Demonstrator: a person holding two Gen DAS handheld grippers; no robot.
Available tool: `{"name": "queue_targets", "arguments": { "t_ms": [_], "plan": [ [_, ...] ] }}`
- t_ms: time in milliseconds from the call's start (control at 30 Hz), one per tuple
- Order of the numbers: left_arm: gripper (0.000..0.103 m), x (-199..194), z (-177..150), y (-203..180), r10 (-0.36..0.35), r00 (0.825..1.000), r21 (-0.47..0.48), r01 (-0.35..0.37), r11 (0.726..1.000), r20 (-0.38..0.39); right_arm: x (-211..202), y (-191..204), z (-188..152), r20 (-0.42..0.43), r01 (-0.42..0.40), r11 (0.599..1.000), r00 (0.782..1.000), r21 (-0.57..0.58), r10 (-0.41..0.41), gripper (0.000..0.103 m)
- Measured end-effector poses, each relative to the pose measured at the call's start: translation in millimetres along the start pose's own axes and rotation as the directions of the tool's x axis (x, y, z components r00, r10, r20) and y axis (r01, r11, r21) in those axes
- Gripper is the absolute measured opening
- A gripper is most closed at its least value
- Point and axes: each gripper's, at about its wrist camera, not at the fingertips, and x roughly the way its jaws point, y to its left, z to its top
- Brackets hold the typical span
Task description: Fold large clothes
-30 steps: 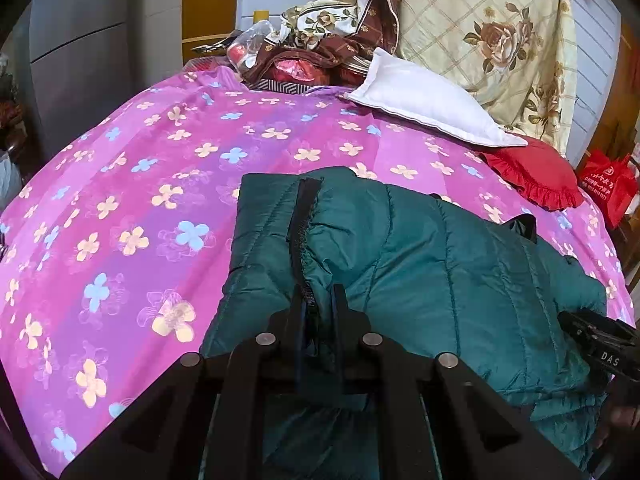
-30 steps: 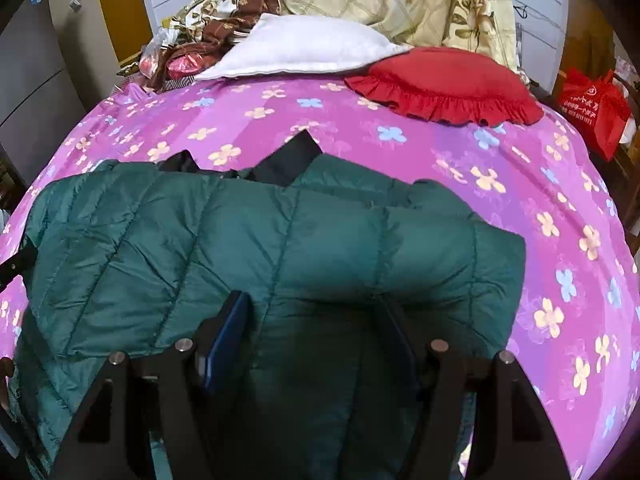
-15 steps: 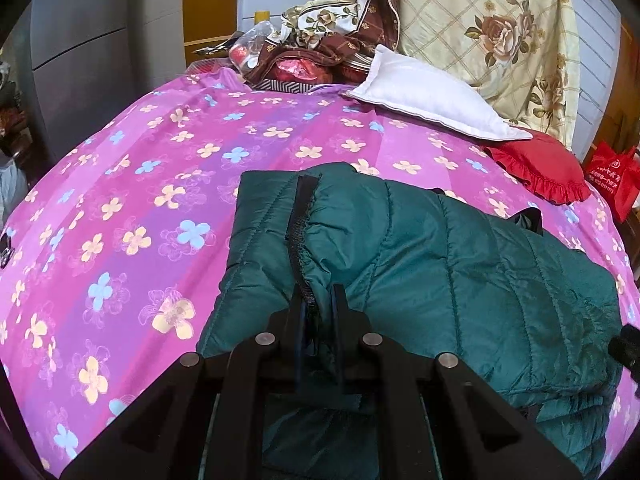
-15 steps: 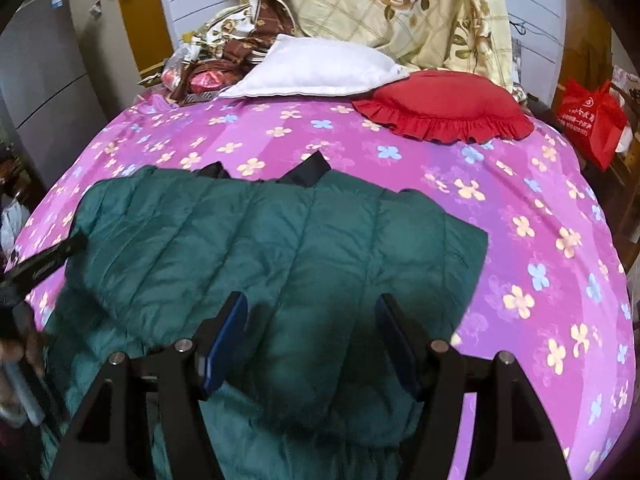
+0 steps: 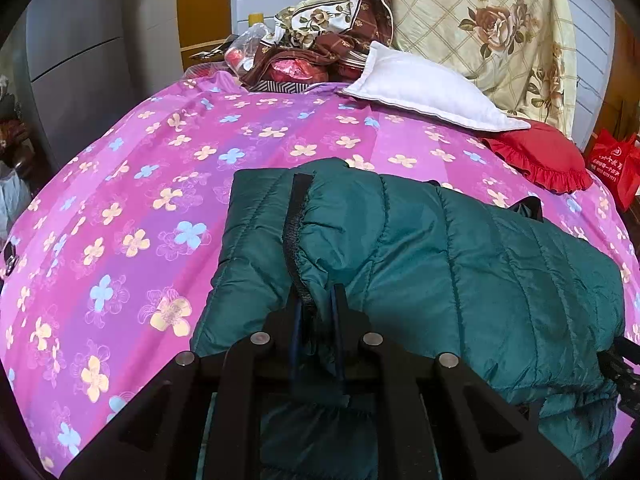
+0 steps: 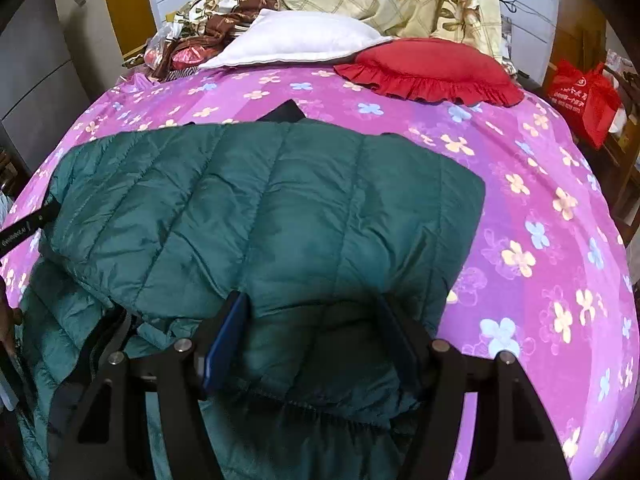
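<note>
A dark green quilted jacket (image 5: 460,248) lies folded over on the purple flowered bedsheet (image 5: 120,200). My left gripper (image 5: 318,292) is shut on the jacket's black zipper edge at its near left corner. In the right wrist view the jacket (image 6: 260,200) spreads across the middle. My right gripper (image 6: 312,300) stands open, and the near edge of the top fold lies between its fingertips without being pinched. A lower layer with a zipper shows at the left under the fold. The left gripper's black body (image 6: 24,228) pokes in at the left edge.
A white pillow (image 6: 304,40) and a red frilled cushion (image 6: 432,68) lie at the head of the bed, with a pile of patterned cloth (image 5: 320,48) beside them. A red bag (image 6: 580,96) stands off the right side. Grey cabinets (image 5: 80,60) stand left.
My right gripper has drawn back toward the near edge, so the top fold now ends at its fingertips and the lower layer shows. The left gripper keeps its hold, hardly moved.
</note>
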Motion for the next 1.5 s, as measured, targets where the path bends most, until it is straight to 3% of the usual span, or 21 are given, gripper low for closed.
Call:
{"name": "queue_targets", "arguments": {
  "t_ms": [167, 300, 433, 567, 733, 833, 933, 1100, 1200, 1300, 1400, 1500],
  "plan": [
    [0.005, -2.1, 0.2, 4.4, -0.013, 1.0, -0.013, 0.013, 1.0, -0.022, -19.2, 1.5, -0.2, 0.03, -0.022, 1.0, 0.999, 0.021, 0.022, 0.071],
    [0.013, -13.8, 5.3, 18.8, -0.088, 0.996, -0.068, 0.087, 0.994, -0.012, -34.5, 3.6, -1.1, 0.068, -0.073, 0.997, 0.995, 0.022, 0.071, 0.072],
    [0.02, -29.1, 12.3, 27.7, -0.137, 0.99, -0.113, 0.14, 0.984, 0.029, -40.8, -2.3, 3.2, 0.105, -0.027, 0.999, 0.994, 0.044, 0.023, 0.081],
    [0.025, -35.8, 19.4, 20.1, -0.142, 0.989, -0.094, 0.146, 0.985, 0.051, -29.9, -20.4, 11.9, 0.095, 0.018, 0.993, 0.995, 0.117, -0.029, 0.082],
    [0.025, -22.7, 22.2, -2.4, -0.133, 0.991, -0.047, 0.134, 0.99, 0.016, 4.2, -39.5, 22.5, 0.017, 0.04, 0.979, 0.999, 0.198, -0.045, 0.082],
    [0.025, -2.8, 19.8, -19.3, -0.086, 0.996, -0.001, 0.086, 0.996, -0.038, 12.5, -41.1, 22.1, 0.028, 0.019, 0.98, 0.999, 0.196, -0.025, 0.073],
    [0.025, 15.6, 13.9, -32.6, -0.047, 0.995, 0.036, 0.05, 0.998, -0.092, 18.6, -48.7, 24.4, 0.007, 0.081, 0.977, 0.996, 0.197, -0.084, 0.066],
    [0.026, 26.2, 8.9, -48.9, 0.0, 0.998, 0.116, 0.007, 0.993, -0.063, 34.7, -67.8, 26.4, -0.015, 0.084, 0.966, 0.996, 0.244, -0.083, 0.066],
    [0.026, 22.5, 12.8, -44.2, -0.013, 0.997, 0.1, 0.02, 0.995, -0.07, 30.2, -68.3, 30.7, -0.008, 0.09, 0.966, 0.996, 0.241, -0.091, 0.066],
    [0.026, 13.1, 16.2, -35.8, -0.039, 0.999, 0.06, 0.041, 0.997, -0.034, 5.3, -64.3, 30.6, 0.054, 0.075, 0.965, 0.994, 0.252, -0.091, 0.067],
    [0.026, 15.9, 18.3, -33.4, -0.041, 0.999, 0.042, 0.042, 0.998, -0.035, -21.1, -49.8, 31.6, 0.146, 0.005, 0.977, 0.989, 0.214, -0.037, 0.069],
    [0.026, 24.0, 18.2, -37.1, -0.021, 0.999, 0.051, 0.023, 0.998, -0.045, -18.8, -25.7, 41.2, 0.134, -0.02, 0.991, 0.991, 0.13, 0.003, 0.071]
  ]
}}
